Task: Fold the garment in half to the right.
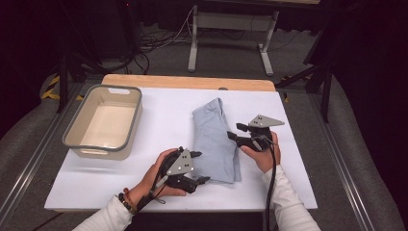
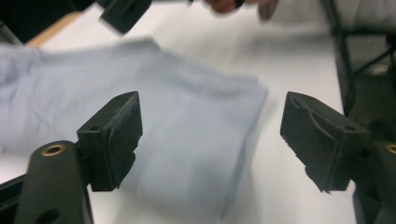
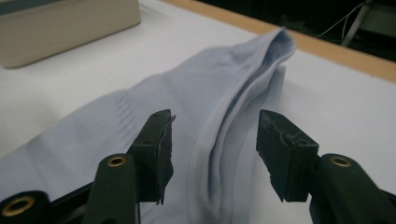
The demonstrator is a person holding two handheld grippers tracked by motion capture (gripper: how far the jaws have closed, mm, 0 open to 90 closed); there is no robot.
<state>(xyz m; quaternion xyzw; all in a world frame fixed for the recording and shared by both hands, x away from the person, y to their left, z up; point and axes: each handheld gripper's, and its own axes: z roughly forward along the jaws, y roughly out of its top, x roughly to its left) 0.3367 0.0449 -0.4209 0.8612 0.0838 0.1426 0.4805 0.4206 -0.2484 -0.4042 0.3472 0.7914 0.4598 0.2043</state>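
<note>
The blue cloth (image 1: 215, 141) lay folded on the desk (image 1: 163, 120), both the left gripper (image 1: 198, 167) and right gripper (image 1: 234, 132) spread and empty, the tub (image 1: 77, 126) likely next.

Probably lab: floor cables (image 1: 159, 41), rails (image 1: 29, 163)

White table (image 1: 163, 134) – folded pale-blue cloth (image 1: 211, 139), beige tub (image 1: 103, 122) at left
</note>
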